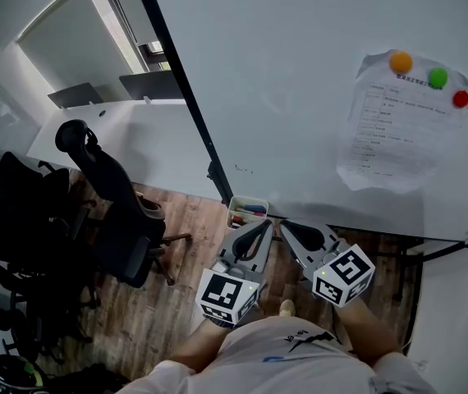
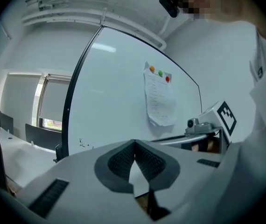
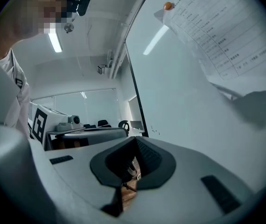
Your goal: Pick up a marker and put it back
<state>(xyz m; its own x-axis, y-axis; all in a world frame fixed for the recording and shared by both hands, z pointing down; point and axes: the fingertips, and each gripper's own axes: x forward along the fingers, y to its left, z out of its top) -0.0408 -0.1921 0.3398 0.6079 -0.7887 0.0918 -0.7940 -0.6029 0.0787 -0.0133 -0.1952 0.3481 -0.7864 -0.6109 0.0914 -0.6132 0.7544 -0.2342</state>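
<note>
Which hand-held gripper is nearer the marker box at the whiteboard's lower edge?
Left. The left hand-held gripper points straight at the marker box, with its tips just short of the box's near edge. The right hand-held gripper sits off to the box's right, farther away.

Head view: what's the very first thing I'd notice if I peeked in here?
The huge whiteboard fills the top right, with a sheet of paper held on it by three coloured magnets. Below it, at the bottom middle, the left tool and the right tool, both shut and empty, point toward a small box of markers. Black office chairs crowd the left side.
</note>
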